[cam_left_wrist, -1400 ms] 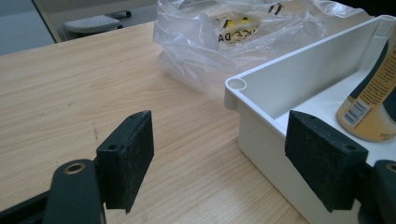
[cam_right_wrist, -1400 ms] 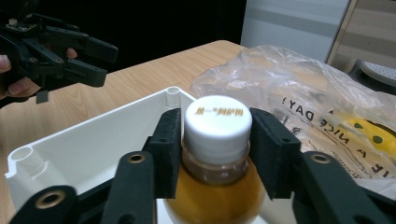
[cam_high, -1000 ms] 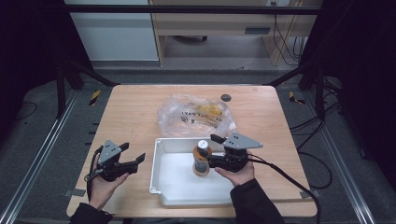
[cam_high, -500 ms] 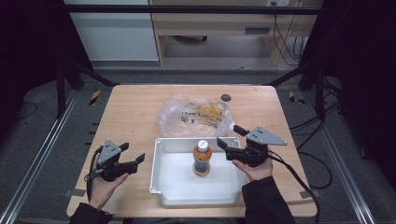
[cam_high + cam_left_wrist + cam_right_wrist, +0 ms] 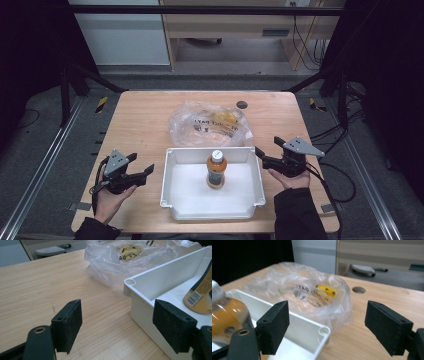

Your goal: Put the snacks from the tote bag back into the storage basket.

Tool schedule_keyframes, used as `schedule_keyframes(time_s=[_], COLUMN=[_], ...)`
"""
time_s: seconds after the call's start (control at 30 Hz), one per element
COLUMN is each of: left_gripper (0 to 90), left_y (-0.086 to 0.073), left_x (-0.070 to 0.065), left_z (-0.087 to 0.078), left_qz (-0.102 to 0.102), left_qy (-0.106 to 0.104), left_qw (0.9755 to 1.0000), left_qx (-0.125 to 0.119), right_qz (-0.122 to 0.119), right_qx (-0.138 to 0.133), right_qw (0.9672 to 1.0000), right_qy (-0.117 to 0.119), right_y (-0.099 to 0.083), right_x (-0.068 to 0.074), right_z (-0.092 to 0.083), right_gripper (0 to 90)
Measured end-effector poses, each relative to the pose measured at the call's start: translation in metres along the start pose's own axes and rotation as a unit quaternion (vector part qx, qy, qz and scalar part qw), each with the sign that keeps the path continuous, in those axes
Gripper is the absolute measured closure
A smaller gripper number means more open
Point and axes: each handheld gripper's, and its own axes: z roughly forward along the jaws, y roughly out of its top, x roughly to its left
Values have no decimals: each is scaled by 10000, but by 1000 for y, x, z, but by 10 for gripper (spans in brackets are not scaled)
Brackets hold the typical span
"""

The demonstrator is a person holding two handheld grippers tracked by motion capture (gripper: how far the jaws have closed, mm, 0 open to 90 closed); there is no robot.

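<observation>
While the orange drink bottle point(image 5: 216, 170) stands upright and unheld in the middle of the white tray point(image 5: 175, 200), the right gripper point(image 5: 267, 151), at its three o'clock outside the rim, has just been opening, nothing between its jaws. At nine o'clock the left gripper point(image 5: 141, 166) rests spread and empty, apparently idle, and beyond the tray at twelve o'clock lies the clear plastic bag point(image 5: 207, 124), a yellow item inside.

The table point(image 5: 145, 130) was a light wooden top with rounded corners and a small round hole point(image 5: 242, 104) near its far edge. A crumpled clear plastic bag point(image 5: 210, 125) with dark lettering and something yellow inside lay on its far middle. Just in front of the bag, and touching it, sat a white tray point(image 5: 172, 192), its long side along the near edge. Bare wood stretched to the left and right of the tray.
</observation>
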Motion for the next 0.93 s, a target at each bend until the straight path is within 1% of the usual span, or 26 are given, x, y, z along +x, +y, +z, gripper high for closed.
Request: schedule_keyframes(time_s=[0.2,0.27,0.43,0.5,0.53,0.6,0.63,0.73,0.93], left_gripper=[230,229,226,224,223,223,221,220,219], left_y=[-2,-3,-5,-6,-7,-8,-9,-11,-14], left_x=[5,6,7,9,9,10,11,14,15], left_z=[0,1,3,3,4,5,5,6,9], left_qz=[-41,-59,-41,-4,-18,-35,-13,-39,5], left_qy=[56,71,100,117,121,149,170,187,198], left_qw=[10000,9999,9999,9999,9999,9998,9998,9997,9996], left_qx=[40,40,90,107,103,129,136,143,178], right_qz=[-92,-35,-63,-21,-20,-45,-79,-189,-129], right_qx=[33,19,59,80,93,160,210,375,369], right_qw=[9999,9999,9997,9997,9997,9996,9995,9987,9989], right_qy=[-101,-105,-215,-220,-214,-236,-242,-274,-271], right_y=[-11,-17,-31,-36,-39,-45,-47,-53,-56], right_x=[-10,-13,-24,-29,-31,-34,-35,-37,-39], right_z=[-5,-8,-16,-18,-19,-20,-20,-18,-16], right_gripper=[204,202,200,200,200,200,202,207,216])
